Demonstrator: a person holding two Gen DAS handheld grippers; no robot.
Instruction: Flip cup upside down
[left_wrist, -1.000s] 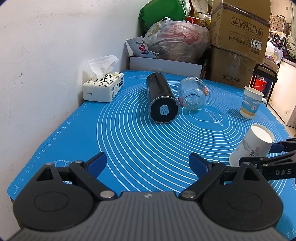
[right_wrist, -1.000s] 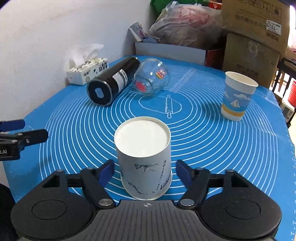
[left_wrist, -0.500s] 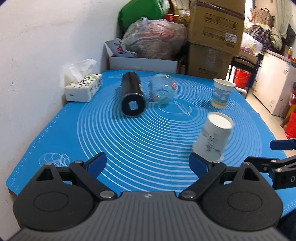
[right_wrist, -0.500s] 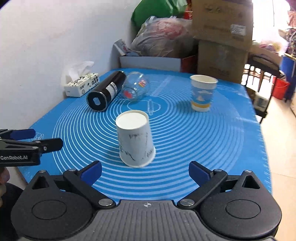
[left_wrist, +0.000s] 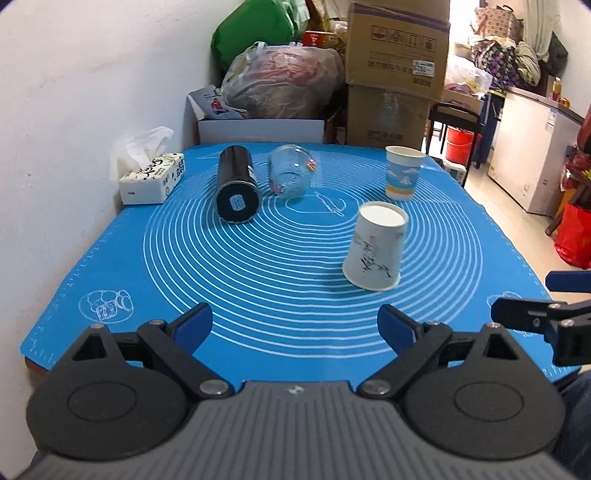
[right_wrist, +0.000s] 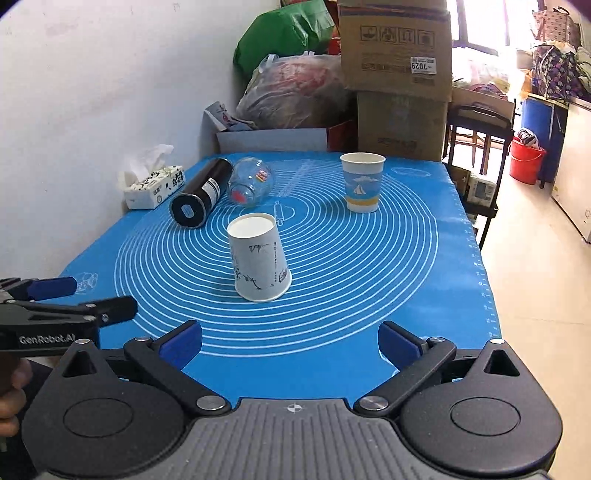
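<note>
Since the frames a second back, both grippers have pulled away toward the near table edge and the white paper cup (left_wrist: 375, 251), then sitting between the right gripper's fingers, now stands alone. Left wrist view: left gripper (left_wrist: 294, 325) hovers over the near edge of the blue baking mat (left_wrist: 184, 273), jaws wide apart, nothing between them. White paper cup rests mouth-down on the mat, closed base up, well ahead and to the right; black ink drawing and vertical script on its wall, too small to read. Judgement: flip looks complete, cup released. Behind it, upright blue paper cup with sailboat print (left_wrist: 402, 173); black cylindrical bottle (left_wrist: 236, 184) on its side beside a tipped glass jar (left_wrist: 291, 175); tissue box (left_wrist: 153, 179) near the wall, print unreadable. Right wrist view: right gripper (right_wrist: 290, 341) likewise spread open and empty, white paper cup (right_wrist: 258, 258) well apart in front, inverted, not tilted. Left gripper's housing (right_wrist: 48, 321) enters at left, lettered "GenRobot.AI". Stacked cardboard boxes (right_wrist: 397, 48) behind the table carry a sticker reading "7029", seen inverted, plus handling pictograms; lower box print too faint to read.
</note>
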